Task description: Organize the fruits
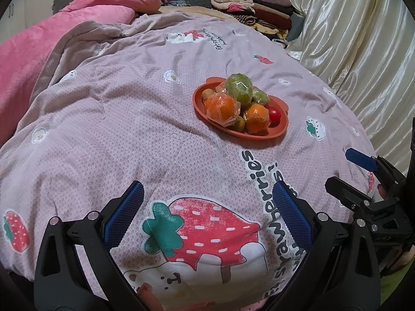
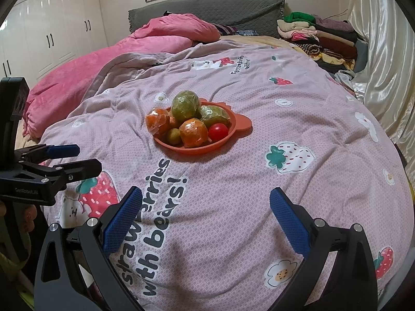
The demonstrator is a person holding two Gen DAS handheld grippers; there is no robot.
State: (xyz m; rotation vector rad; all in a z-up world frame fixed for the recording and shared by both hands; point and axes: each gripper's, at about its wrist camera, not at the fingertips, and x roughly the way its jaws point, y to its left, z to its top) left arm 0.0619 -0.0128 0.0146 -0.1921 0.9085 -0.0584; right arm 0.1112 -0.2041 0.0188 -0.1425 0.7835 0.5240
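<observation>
An orange tray (image 2: 241, 125) rests on a pink quilt (image 2: 233, 181) printed with strawberries and bears, and holds all the visible fruit in one pile. The pile consists of two wrapped oranges (image 2: 194, 132), two wrapped green fruits (image 2: 185, 108), a red tomato (image 2: 218, 132) and a small olive-green fruit (image 2: 173, 135) — the tomato lies at the tray's right side, touching the nearer orange. The left gripper (image 1: 207, 215) hovers above the quilt, short of the tray, with its blue pads (image 1: 124, 215) spread wide and nothing between them. The right gripper (image 2: 206, 217) is likewise spread apart and empty, also short of the tray. Each gripper appears at the edge of the other's view. Folded clothes (image 2: 316, 36) are stacked at the far right of the bed, beside a cream curtain (image 2: 384, 51).
</observation>
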